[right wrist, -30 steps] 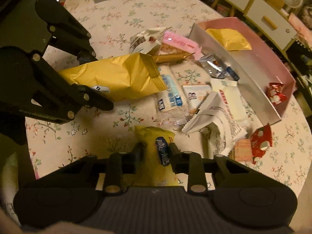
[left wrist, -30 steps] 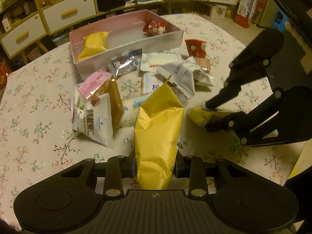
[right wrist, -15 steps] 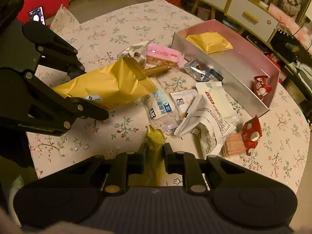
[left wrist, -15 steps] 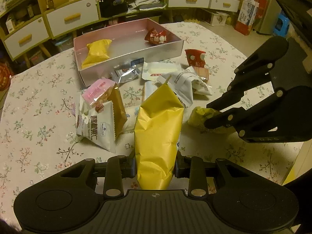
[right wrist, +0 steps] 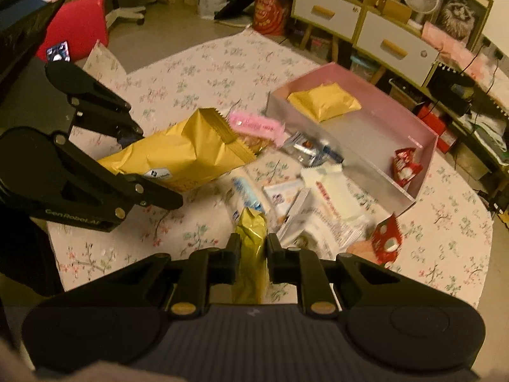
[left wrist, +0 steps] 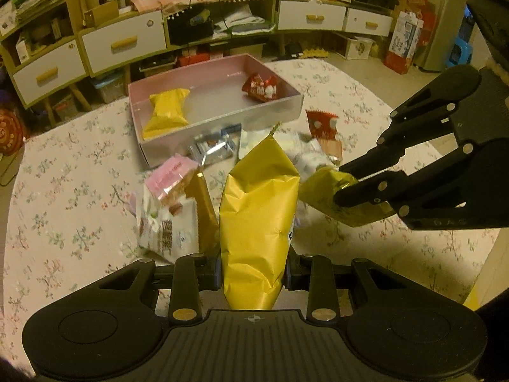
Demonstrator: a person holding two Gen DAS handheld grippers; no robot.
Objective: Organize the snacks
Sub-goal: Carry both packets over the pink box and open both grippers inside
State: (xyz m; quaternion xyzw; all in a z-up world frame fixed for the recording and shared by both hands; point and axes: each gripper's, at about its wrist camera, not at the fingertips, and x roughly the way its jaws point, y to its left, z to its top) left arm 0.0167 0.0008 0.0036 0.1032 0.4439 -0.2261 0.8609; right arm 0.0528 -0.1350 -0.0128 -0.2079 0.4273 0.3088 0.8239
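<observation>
Round table (left wrist: pixel 63 191), floral cloth; white-drawer shelving behind. Landmark: pink box (left wrist: pixel 219 117), rectangular, open-topped. Left of it, bare cloth. Inside: yellow pouch (left wrist: pixel 167 111), red packet (left wrist: pixel 259 87). In front of box: left gripper (left wrist: pixel 253 273) clamped on crinkled gold bag (left wrist: pixel 257 213); right gripper (right wrist: pixel 251 250) pinching small glossy gold pack (right wrist: pixel 251 254), both lifted.

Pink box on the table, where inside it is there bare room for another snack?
The pink rectangular box has bare floor between the yellow pillow packet at one end and the red wrapped candy at the other. In front of it, loose snacks crowd the floral tablecloth.
</observation>
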